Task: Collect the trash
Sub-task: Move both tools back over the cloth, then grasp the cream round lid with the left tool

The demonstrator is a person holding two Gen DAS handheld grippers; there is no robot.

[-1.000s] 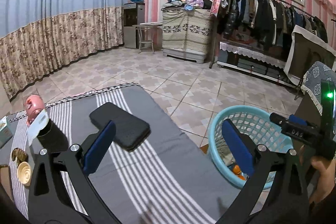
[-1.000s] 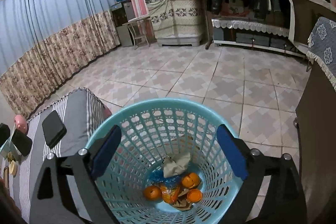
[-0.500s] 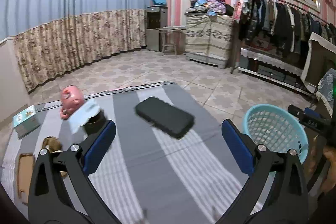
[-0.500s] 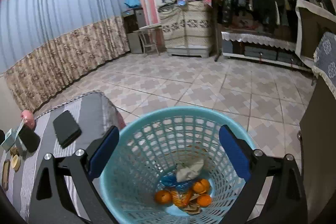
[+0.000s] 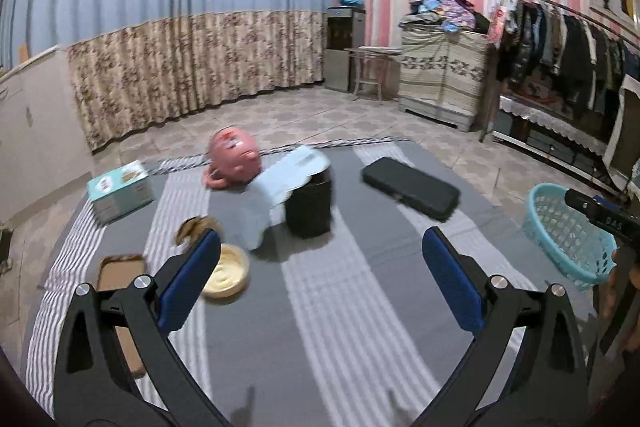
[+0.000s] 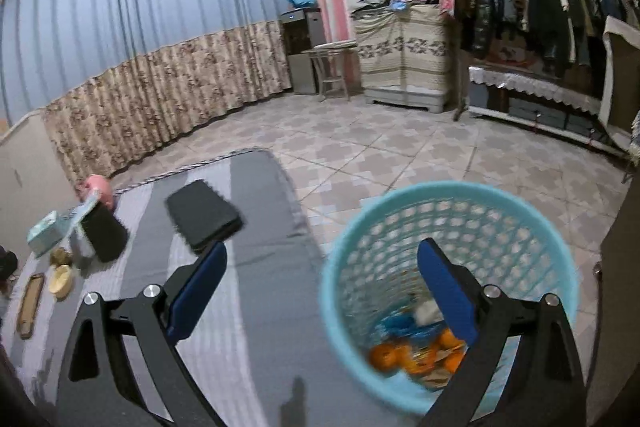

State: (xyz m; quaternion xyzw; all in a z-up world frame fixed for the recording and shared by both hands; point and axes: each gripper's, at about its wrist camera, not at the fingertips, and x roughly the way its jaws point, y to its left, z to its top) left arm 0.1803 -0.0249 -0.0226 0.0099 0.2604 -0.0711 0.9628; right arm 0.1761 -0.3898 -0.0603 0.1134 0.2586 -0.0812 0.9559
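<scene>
1. We hold our left gripper (image 5: 320, 279) above the striped grey cloth (image 5: 360, 307), its blue pads spread wide with nothing between them.
2. Our right gripper (image 6: 320, 291) is likewise released and empty, one pad over the cloth's edge, the other over the blue basket (image 6: 532, 227).
3. The basket stands on the tiled floor just beside the cloth; inside lie orange fruit (image 6: 384, 355) and what we take to be wrappers, though blur hides detail.
4. On the cloth near our left pad sit a small cream dish (image 5: 226, 271) and a brown scrap (image 5: 192, 227).
5. Further off stand a black box (image 5: 308, 203) draped with pale paper (image 5: 272, 195), a pink toy (image 5: 234, 159), a black case (image 5: 410, 187) and a small teal box (image 5: 120, 191).
</scene>
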